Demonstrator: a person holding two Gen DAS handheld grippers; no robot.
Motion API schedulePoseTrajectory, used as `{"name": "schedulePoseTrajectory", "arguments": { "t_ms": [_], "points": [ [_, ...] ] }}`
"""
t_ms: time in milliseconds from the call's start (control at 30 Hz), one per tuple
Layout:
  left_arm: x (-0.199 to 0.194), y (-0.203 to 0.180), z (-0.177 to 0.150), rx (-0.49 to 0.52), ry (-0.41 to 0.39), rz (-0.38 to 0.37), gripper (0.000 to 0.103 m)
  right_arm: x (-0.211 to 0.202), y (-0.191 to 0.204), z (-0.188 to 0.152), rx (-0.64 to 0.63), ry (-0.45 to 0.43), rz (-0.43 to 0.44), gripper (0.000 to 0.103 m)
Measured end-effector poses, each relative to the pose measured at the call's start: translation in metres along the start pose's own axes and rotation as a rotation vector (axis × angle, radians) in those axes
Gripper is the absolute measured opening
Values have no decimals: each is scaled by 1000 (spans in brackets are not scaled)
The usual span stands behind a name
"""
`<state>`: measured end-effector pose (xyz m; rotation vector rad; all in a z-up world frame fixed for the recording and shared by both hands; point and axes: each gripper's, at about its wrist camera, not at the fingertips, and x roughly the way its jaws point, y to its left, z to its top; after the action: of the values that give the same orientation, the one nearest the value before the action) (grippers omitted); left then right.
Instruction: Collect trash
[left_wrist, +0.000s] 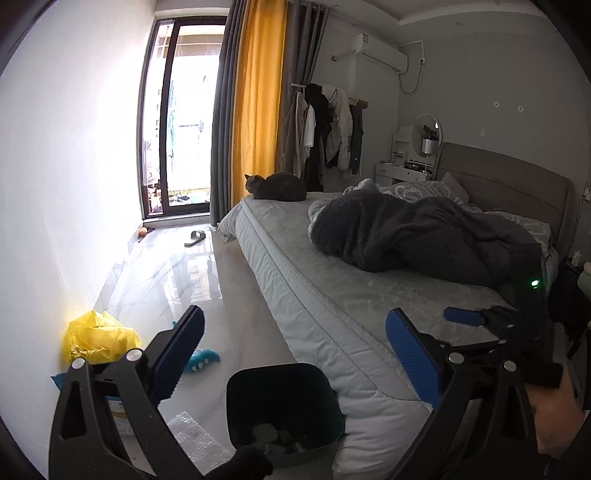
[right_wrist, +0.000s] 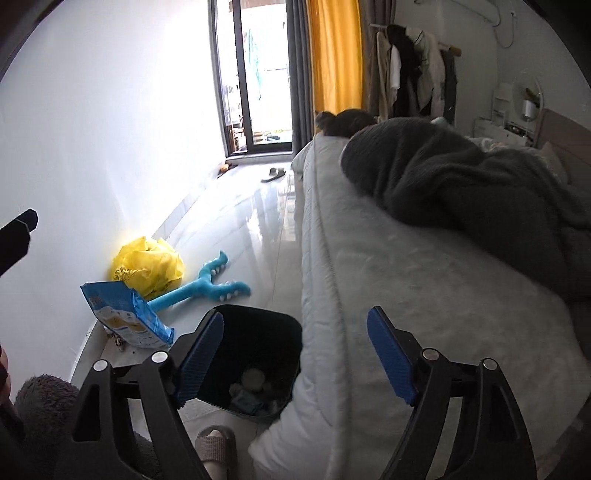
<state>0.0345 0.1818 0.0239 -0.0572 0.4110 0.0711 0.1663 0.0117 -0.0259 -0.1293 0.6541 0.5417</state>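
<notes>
A dark trash bin (left_wrist: 284, 410) stands on the floor against the bed's near corner, with crumpled waste (right_wrist: 253, 380) in its bottom. By the wall lie a yellow plastic bag (right_wrist: 149, 266), a blue snack packet (right_wrist: 125, 319) and a sheet of bubble wrap (left_wrist: 195, 439). My left gripper (left_wrist: 295, 312) hangs above the bin, open and empty. My right gripper (right_wrist: 295, 313) is also open and empty, above the bin's right rim and the bed edge. One of its blue fingers (left_wrist: 461, 315) shows over the mattress in the left wrist view.
A teal toy (right_wrist: 207, 282) lies beside the yellow bag. The bed (left_wrist: 332, 295) fills the right, with a dark blanket (left_wrist: 424, 236) and a cat (left_wrist: 277, 186) at its far corner. A slipper (left_wrist: 195, 237) lies near the balcony door. A person's slippered foot (right_wrist: 216, 443) is by the bin.
</notes>
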Motion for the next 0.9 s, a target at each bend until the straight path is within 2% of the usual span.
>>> {"name": "schedulePoseTrajectory", "arguments": {
  "t_ms": [133, 233, 367, 533, 700, 900],
  "points": [
    [-6, -14, -3, 27, 11, 15, 100, -41, -22, -10, 4, -38, -50, 92],
    [-4, -24, -9, 45, 31, 26, 100, -68, -45, -21, 54, -59, -87, 95],
    [-6, -39, -15, 74, 17, 14, 100, -111, -70, -32, 99, -126, -173, 98],
    [-2, -48, -24, 71, 16, -17, 100, -150, -97, -48, 136, -198, -221, 100],
    [2, -58, -26, 67, 5, -13, 100, -165, -117, -65, 167, -233, -276, 100],
    [-4, -58, -26, 55, -40, -14, 100, -175, -120, -75, 152, -299, -264, 100]
  ]
}}
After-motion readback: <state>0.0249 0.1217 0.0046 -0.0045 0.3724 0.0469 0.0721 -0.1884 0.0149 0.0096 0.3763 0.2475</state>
